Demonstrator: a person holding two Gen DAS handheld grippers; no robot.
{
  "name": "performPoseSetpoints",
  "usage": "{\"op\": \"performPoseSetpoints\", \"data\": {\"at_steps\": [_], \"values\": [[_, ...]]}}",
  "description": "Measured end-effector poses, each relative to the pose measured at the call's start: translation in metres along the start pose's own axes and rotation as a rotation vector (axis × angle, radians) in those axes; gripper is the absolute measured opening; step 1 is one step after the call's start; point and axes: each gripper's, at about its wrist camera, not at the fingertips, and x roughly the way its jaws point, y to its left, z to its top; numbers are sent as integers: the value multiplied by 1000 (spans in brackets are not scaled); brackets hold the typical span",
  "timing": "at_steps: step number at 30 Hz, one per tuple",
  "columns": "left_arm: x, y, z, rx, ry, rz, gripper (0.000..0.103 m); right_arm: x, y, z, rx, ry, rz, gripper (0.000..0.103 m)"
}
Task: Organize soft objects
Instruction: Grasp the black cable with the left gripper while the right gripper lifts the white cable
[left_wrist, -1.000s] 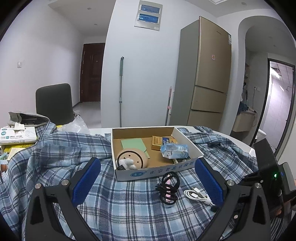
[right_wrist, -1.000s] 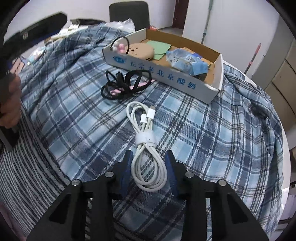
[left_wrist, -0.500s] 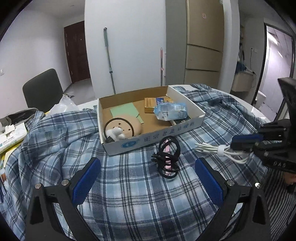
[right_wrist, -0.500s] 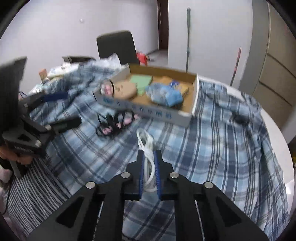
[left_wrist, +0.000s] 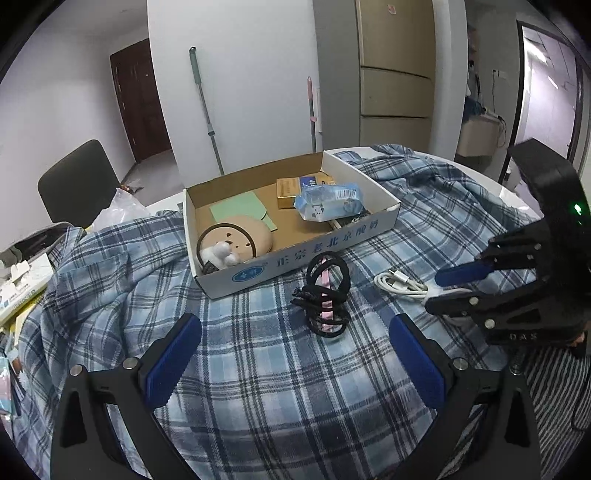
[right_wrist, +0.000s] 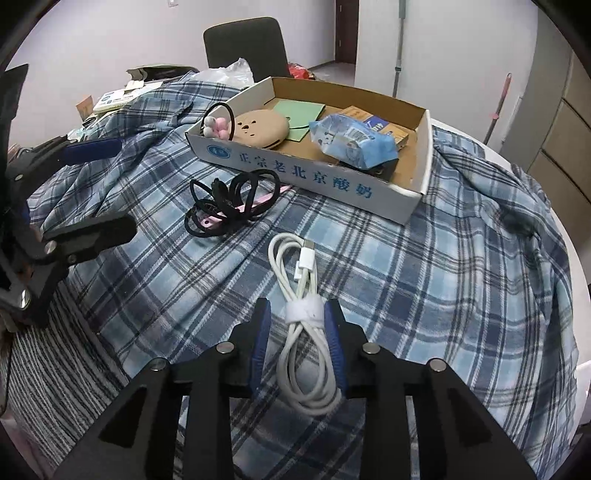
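Observation:
A coiled white cable (right_wrist: 301, 314) lies on the blue plaid cloth (right_wrist: 443, 280). My right gripper (right_wrist: 297, 314) has its jaws partly open around the cable's white strap, with a gap on the left side. In the left wrist view the cable (left_wrist: 402, 286) lies by the right gripper (left_wrist: 447, 291). A black cable bundle with a pink tie (left_wrist: 327, 297) lies in front of the cardboard box (left_wrist: 306, 258), and also shows in the right wrist view (right_wrist: 229, 206). My left gripper (left_wrist: 291, 354) is wide open and empty, near the bundle.
The box (right_wrist: 306, 173) holds a tan round plush (right_wrist: 262, 127), a green card (right_wrist: 297, 112), a blue tissue pack (right_wrist: 354, 142) and a yellow box (left_wrist: 288, 186). A dark chair (left_wrist: 77, 184) stands behind the table. Packets (left_wrist: 22, 280) lie at far left.
The right gripper had closed on the white cable and lifted it; now the cable is back down on the cloth and the jaws have opened part way. The left gripper stayed open.

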Motion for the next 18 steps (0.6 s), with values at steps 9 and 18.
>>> {"op": "performPoseSetpoints", "data": {"at_steps": [9, 18], "values": [[0, 4, 0, 1, 29, -4, 103, 22, -1, 13, -17, 73, 8, 22], [22, -1, 11, 16, 70, -26, 100, -14, -2, 8, 7, -157, -10, 21]]}}
